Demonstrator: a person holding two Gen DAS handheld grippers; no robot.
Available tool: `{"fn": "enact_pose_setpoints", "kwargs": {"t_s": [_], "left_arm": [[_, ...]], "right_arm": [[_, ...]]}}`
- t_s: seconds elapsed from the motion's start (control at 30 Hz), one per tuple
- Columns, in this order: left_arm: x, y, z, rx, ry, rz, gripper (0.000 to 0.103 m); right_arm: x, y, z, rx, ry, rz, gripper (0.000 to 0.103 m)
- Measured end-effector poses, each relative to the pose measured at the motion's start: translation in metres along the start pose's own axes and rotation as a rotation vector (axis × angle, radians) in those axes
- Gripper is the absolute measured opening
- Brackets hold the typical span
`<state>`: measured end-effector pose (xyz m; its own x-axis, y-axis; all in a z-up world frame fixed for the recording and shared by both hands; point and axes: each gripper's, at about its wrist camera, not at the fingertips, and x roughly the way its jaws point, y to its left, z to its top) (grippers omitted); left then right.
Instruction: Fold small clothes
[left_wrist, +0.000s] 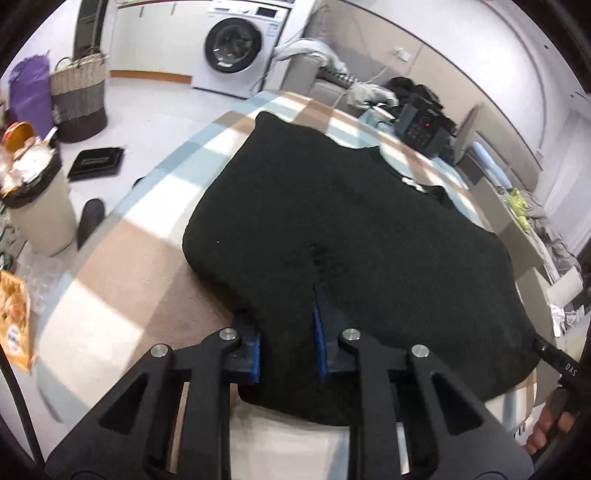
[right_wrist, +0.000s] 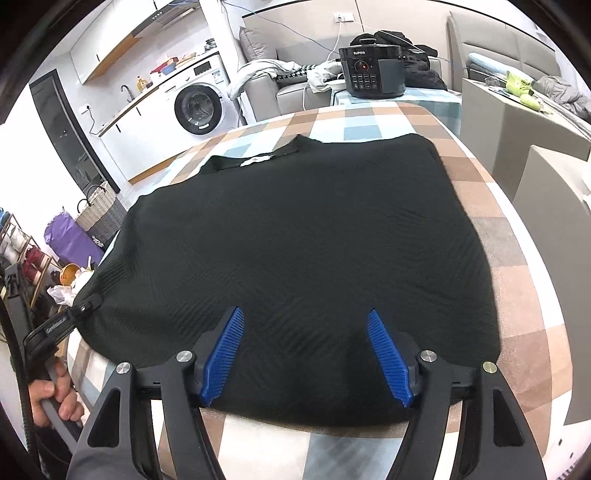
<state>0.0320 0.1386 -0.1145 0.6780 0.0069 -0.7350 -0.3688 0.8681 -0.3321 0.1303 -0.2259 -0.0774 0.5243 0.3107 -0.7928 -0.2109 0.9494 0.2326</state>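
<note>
Left gripper (left_wrist: 286, 345) is pinched down on the near hem of the black knit garment (left_wrist: 332, 229); we see cloth bunched between the blue pads (left_wrist: 320, 343) with a crease running up from the bite, so we read it as gripping fabric, jaws narrow. Right gripper (right_wrist: 304, 354) stands wide, pads splayed over the near edge of the same garment (right_wrist: 295, 240), nothing clamped, cloth lying flat under the gap. Garment lies spread on the checked tablecloth (right_wrist: 517, 295), collar and white label (right_wrist: 256, 160) out at 12 o'clock in the right wrist view, hem at 6 o'clock toward us. Black cooker (right_wrist: 371, 72) sits well beyond it at 12–1 o'clock, clear of the work. Handling, our judgement: soft, limp, light ribbed knit, no stiffness, so it will sag and drape from any single pinch and probably stretch a bit under pull; textured enough not to slip from the ridged pads. We would take it at the two near hem corners, both layers in the bite, and lift evenly so the fold line stays straight. Uneven pull likely skews it.
</note>
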Motion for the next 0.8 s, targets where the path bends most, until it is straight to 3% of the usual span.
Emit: {"fn": "enact_pose_setpoints", "kwargs": {"t_s": [0.13, 0.3, 0.47, 0.6, 0.7, 0.77, 0.8], "left_arm": [[-0.012, 0.009, 0.000, -0.020, -0.006, 0.003, 0.018], [-0.038, -0.013, 0.014, 0.051, -0.072, -0.003, 0.018], [-0.066, -0.078, 0.039, 0.212, -0.164, -0.072, 0.016], [-0.069, -0.166, 0.046, 0.377, -0.191, -0.210, 0.016], [-0.055, -0.231, 0.021, 0.505, -0.097, -0.348, 0.016], [-0.040, -0.260, -0.007, 0.576, 0.023, -0.467, 0.020], [-0.037, -0.265, -0.018, 0.589, 0.064, -0.487, 0.023]], "right_arm": [[0.011, -0.002, -0.005, 0.005, 0.029, 0.012, 0.071], [0.010, -0.001, -0.009, -0.008, 0.026, 0.007, 0.071], [-0.009, -0.014, -0.007, 0.034, -0.014, 0.012, 0.071], [-0.030, -0.031, -0.007, 0.076, -0.066, -0.012, 0.071], [-0.045, -0.047, -0.007, 0.125, -0.106, -0.035, 0.072], [-0.049, -0.057, -0.008, 0.156, -0.114, -0.051, 0.072], [-0.050, -0.062, -0.010, 0.172, -0.112, -0.063, 0.072]]}}
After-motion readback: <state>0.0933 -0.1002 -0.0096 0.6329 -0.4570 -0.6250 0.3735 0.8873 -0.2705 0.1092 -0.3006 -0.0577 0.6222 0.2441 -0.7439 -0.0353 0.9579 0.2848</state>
